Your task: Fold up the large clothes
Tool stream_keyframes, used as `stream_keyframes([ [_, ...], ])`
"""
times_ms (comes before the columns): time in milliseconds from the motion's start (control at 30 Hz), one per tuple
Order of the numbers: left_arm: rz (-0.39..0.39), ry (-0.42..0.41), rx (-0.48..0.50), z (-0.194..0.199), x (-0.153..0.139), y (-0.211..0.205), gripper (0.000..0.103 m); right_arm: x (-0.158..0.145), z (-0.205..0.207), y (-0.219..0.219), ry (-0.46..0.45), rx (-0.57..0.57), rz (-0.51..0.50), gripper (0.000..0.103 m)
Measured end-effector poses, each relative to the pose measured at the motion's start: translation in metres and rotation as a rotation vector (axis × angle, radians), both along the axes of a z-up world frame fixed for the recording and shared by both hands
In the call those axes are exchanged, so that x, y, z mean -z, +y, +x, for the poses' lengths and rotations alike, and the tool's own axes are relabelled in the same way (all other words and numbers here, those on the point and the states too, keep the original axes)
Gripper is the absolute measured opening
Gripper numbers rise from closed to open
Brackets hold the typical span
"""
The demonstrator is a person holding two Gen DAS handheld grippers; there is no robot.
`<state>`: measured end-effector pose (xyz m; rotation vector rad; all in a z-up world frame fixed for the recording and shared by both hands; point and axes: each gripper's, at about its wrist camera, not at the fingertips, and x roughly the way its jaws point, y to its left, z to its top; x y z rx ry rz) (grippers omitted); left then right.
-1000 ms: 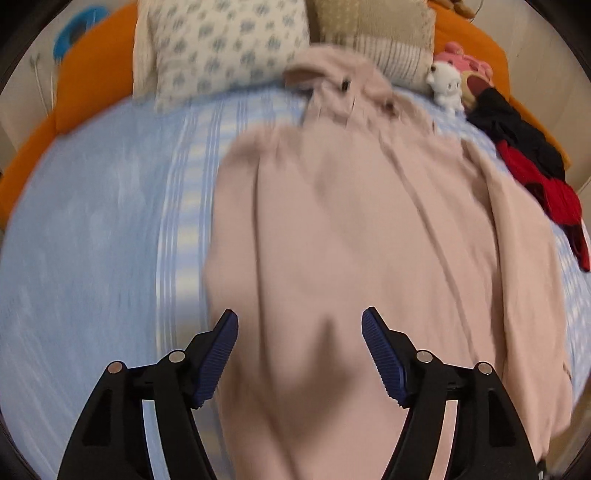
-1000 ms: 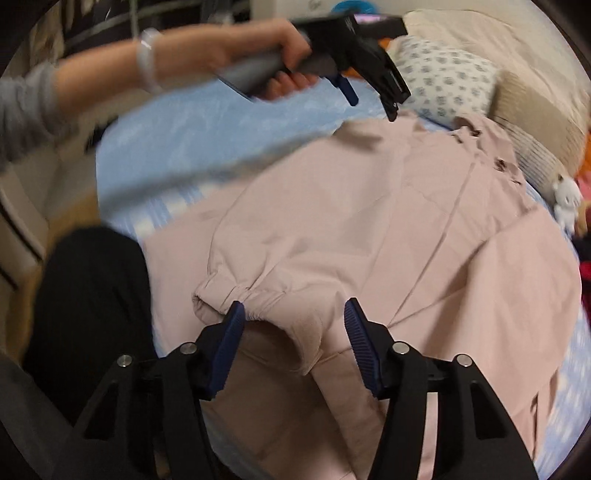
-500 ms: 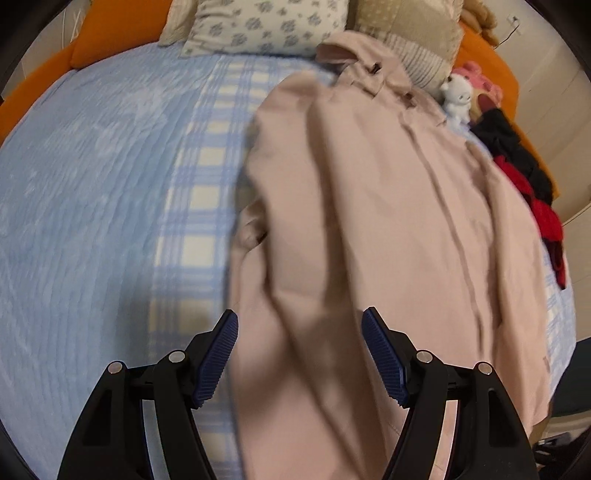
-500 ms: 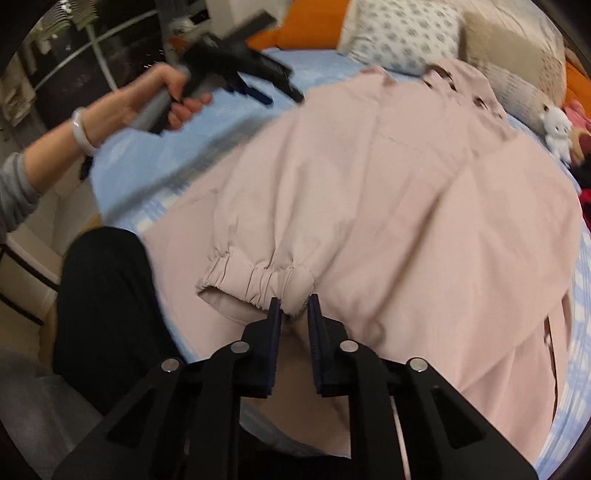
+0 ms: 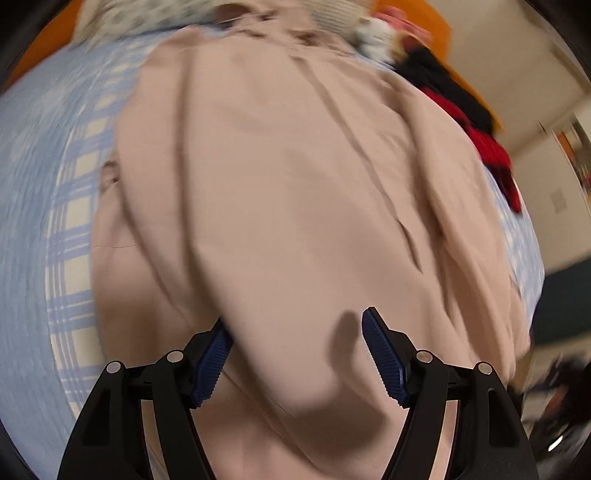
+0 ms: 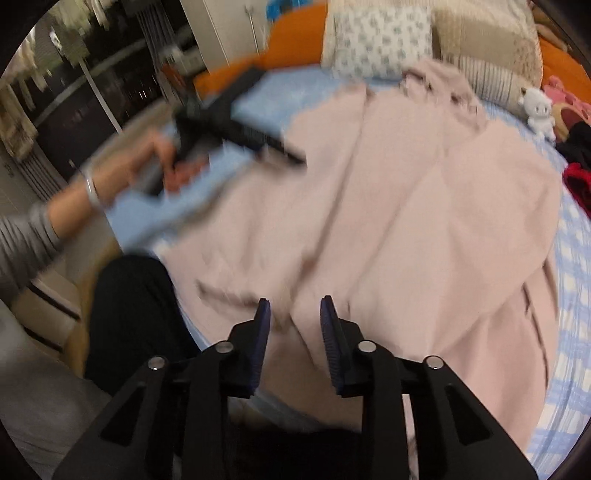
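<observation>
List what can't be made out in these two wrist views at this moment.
- Left gripper, right view: motion blur smears its jaws.
- Coat hem, left view: cut off by the bottom edge, behind the gripper.
- Left view: blur hides whether the left pad touches the fold beside it.
- Toy and pillows, left view: blurred streaks at the top edge.

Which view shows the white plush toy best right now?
The right wrist view: the white plush toy sits sharp and whole by the striped pillow. The left wrist view shows it only as a blurred white smear at the top edge.
</observation>
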<state>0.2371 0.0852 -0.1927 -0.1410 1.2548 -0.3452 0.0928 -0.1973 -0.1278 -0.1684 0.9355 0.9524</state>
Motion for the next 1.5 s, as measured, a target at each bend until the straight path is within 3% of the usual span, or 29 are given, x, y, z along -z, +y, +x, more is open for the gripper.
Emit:
stream_keyframes([
  [100,-0.008,0.031,0.09,-0.012,0.002,-0.025,0.074,-0.009,0.012,0.022,-0.042,-0.035,0.031,0.027],
  [200,0.037,0.026,0.163,-0.023,0.009,-0.05,0.079,0.003,0.025,0.052,0.022,-0.105,0.051,0.013],
  [333,0.033,0.039,0.174,-0.026,0.022,-0.058,0.08,0.05,0.034,0.072,0.081,-0.13,-0.134,0.013],
  [400,0.016,0.04,0.166,-0.026,0.02,-0.054,0.08,0.07,0.035,0.07,0.063,-0.11,-0.24,0.011],
  [433,0.01,0.042,0.157,-0.025,0.017,-0.051,0.08,0.073,0.039,0.067,0.1,-0.103,-0.231,0.011],
  [533,0.043,0.011,0.089,-0.018,-0.001,-0.03,0.08,0.061,0.044,0.065,0.112,-0.112,-0.197,0.012],
  [667,-0.039,-0.097,-0.076,-0.005,-0.05,0.024,0.08,0.03,0.056,0.068,0.106,-0.14,-0.125,0.014],
  [733,-0.07,-0.151,-0.168,0.007,-0.066,0.056,0.087,0.006,0.072,0.076,0.037,-0.122,-0.097,0.015],
  [833,-0.086,-0.132,-0.305,0.029,-0.052,0.087,0.086,-0.03,0.129,0.106,-0.06,-0.077,-0.024,0.024],
  [900,-0.144,-0.096,-0.396,0.041,-0.029,0.107,0.082,-0.041,0.166,0.123,-0.08,-0.062,0.039,0.041],
  [967,-0.287,-0.082,-0.463,0.05,-0.011,0.126,0.081,-0.049,0.217,0.151,-0.089,-0.037,0.1,0.044],
  [1033,-0.443,-0.064,-0.536,0.056,0.01,0.14,0.079,-0.046,0.276,0.189,-0.046,-0.002,0.134,0.046],
  [1067,-0.483,-0.052,-0.547,0.06,0.018,0.144,0.079,-0.042,0.302,0.201,-0.02,0.016,0.14,0.046],
  [1200,-0.554,-0.035,-0.619,0.07,0.048,0.166,0.079,-0.008,0.391,0.244,0.086,0.112,0.122,0.046],
  [1267,-0.616,-0.063,-0.646,0.074,0.055,0.175,0.079,0.017,0.428,0.261,0.168,0.181,0.108,0.045],
  [1333,-0.623,-0.09,-0.649,0.081,0.056,0.178,0.079,0.04,0.451,0.271,0.239,0.233,0.097,0.047],
  [1433,-0.757,-0.095,-0.62,0.083,0.063,0.184,0.078,0.062,0.459,0.278,0.368,0.202,0.184,0.034],
  [1500,-0.834,-0.08,-0.612,0.081,0.068,0.183,0.074,0.065,0.459,0.282,0.363,0.185,0.192,0.011],
])
